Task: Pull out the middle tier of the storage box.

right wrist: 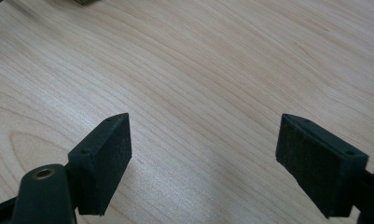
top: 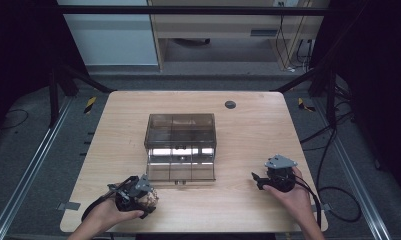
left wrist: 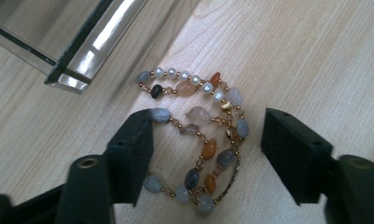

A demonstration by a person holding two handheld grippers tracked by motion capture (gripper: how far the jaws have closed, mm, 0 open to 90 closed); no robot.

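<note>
A bracelet [left wrist: 197,113] of grey, orange and pearl-white beads on gold links lies coiled on the wooden table [top: 238,150]. My left gripper [left wrist: 207,140] stands over it, one jaw on each side. The left pad [left wrist: 135,154] is at the bracelet's edge and the right pad [left wrist: 292,156] stands apart from it, so the jaws are open. From above, that left gripper [top: 138,194] is near the table's front left, with the bracelet [top: 150,199] beside it. My right gripper [right wrist: 203,154] is open over bare wood, and the high view shows the right gripper [top: 260,180] at the front right.
A smoky clear plastic box [top: 180,132] stands in the middle of the table, its front panel [top: 180,171] folded down toward me. A corner of the box [left wrist: 68,70] lies just beyond the bracelet. A dark round grommet [top: 230,104] sits near the far edge.
</note>
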